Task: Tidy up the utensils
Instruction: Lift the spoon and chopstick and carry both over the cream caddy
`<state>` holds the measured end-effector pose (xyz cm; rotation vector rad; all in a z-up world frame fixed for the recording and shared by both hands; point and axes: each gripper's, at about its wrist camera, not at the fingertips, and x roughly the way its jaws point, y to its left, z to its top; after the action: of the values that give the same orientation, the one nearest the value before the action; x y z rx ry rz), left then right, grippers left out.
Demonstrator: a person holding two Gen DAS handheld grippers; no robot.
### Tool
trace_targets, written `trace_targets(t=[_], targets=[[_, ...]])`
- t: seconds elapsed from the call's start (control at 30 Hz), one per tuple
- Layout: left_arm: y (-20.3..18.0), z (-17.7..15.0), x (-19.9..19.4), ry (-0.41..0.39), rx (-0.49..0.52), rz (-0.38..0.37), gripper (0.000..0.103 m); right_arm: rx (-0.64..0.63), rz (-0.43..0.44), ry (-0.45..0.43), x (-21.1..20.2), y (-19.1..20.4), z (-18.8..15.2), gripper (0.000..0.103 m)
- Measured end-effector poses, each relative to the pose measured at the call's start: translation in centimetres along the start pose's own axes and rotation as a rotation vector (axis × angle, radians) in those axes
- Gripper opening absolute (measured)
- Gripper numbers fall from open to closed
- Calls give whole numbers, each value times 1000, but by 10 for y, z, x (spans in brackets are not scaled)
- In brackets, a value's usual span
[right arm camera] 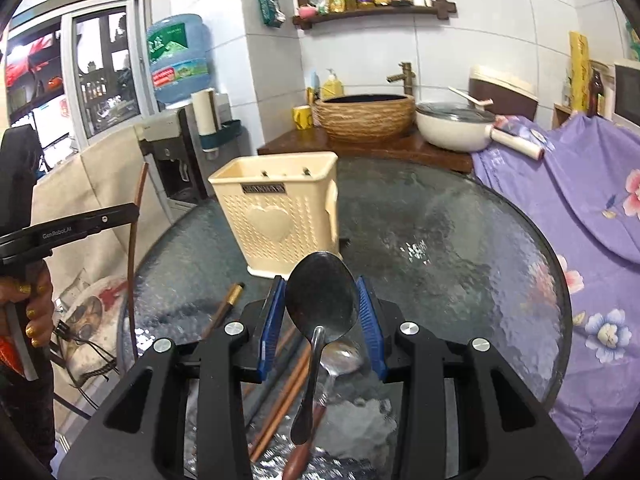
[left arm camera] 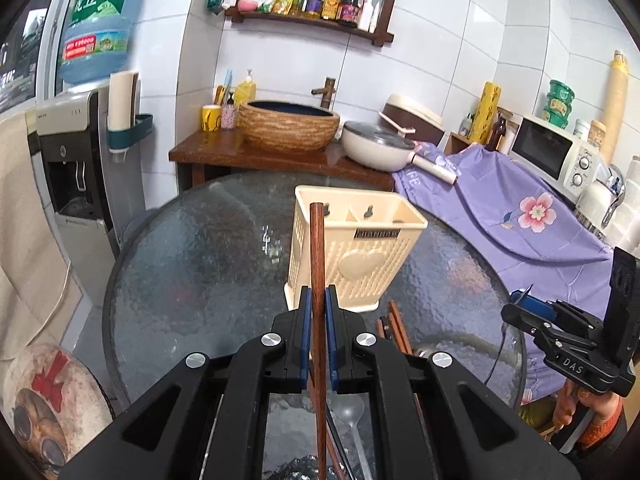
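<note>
Clenched on a single dark-wood chopstick [left arm camera: 318, 280], the left gripper [left arm camera: 319, 300] has its jaws pinching the stick near its middle, so the upper end stands up in front of the cream utensil holder [left arm camera: 352, 256] — a hold that seems meant for dropping it in from above. Beside it, the right gripper [right arm camera: 322, 300] grasps a dark metal spoon [right arm camera: 320, 300] across the bowl, handle trailing back toward the camera, likely so the handle can go in first. Both utensils hang clear of the glass counter [right arm camera: 460, 248]. More chopsticks [right arm camera: 280, 392] and another spoon [right arm camera: 340, 356] lie at the counter's near edge, under the grippers, not yet sorted. That holder stands upright toward the far edge, its compartments apparently empty.
</note>
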<state>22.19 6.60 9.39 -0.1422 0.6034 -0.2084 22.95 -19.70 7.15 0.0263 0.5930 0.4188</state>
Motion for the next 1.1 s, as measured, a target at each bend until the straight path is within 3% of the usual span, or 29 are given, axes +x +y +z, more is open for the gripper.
trace_targets(t=[0.17,0.3,0.43,0.63,0.83,1.1], targets=[[-8,33,-13,-90,-5,-6,7,-29,25,-58,2,12,31,37],[-20,69,-21,-200,-8,12,7,-47,29,-158,1,24,73,37],[-29,113,-30,-327,-49,35,7,-64,-8,-281,0,34,124,37],[-45,157,-18,-466,-67,98,7,-106,-74,-347,26,49,176,37],[-38,150,21,-522,-98,159,7,-115,-138,-326,76,45,172,37],[-12,113,60,-463,-157,175,7,-76,-141,-253,121,27,127,37]])
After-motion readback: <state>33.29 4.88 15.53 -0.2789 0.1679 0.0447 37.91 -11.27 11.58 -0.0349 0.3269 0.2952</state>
